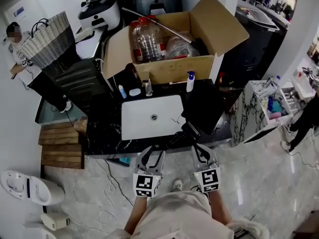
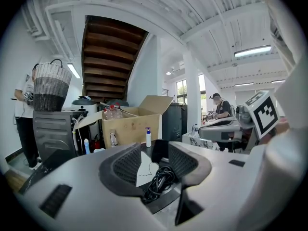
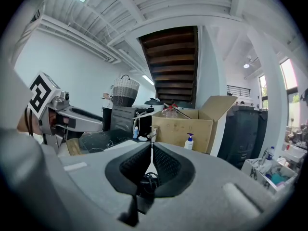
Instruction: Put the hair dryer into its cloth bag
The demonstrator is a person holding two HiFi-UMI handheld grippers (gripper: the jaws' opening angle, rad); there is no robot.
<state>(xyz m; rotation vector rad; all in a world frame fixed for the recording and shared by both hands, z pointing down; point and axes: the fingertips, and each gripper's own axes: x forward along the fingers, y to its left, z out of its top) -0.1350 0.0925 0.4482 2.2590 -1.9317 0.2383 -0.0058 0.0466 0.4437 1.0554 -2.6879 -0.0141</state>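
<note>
- Left gripper (image 1: 151, 153): jaws slightly apart, nothing in them.
- Right gripper (image 1: 200, 149): clenched, empty.
- Dryer (image 1: 188, 131): on counter (image 1: 99, 133) front edge, right of sink (image 1: 144, 116), near both grippers.

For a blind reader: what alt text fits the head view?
A person holds a left gripper and a right gripper at a black counter with a white sink; a black hair dryer lies at its front edge, a cardboard box behind.
</note>
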